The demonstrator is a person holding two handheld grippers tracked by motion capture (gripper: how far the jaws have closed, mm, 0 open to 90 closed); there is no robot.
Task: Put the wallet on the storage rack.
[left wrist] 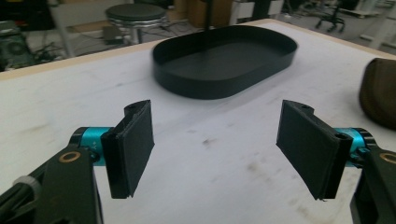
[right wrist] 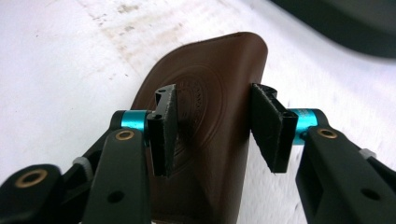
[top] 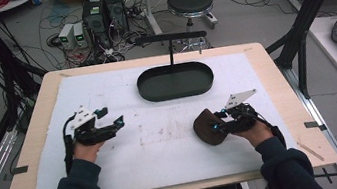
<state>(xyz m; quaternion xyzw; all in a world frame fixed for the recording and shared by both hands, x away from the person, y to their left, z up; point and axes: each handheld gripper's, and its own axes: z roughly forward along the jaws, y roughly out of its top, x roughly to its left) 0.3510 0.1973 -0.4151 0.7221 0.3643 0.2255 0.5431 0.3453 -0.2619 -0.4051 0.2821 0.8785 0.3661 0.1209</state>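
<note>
Right hand-held gripper point(right wrist: 212, 133): jaws half spread, straddling a brown leather case point(right wrist: 205, 140) at the near right of the worktop point(top: 119, 182); pads not seen pressing, so grip uncertain. Case: long axis in line with the jaws, rounded end pointing left and far, toward the black oval tray point(top: 175, 81). Left hand-held gripper point(left wrist: 215, 149): spread wide, empty, well left of the case.

Left gripper point(top: 119, 121) held low, jaws wide open; right gripper point(top: 215, 127) half closed, pads seemingly not yet pressing.
</note>
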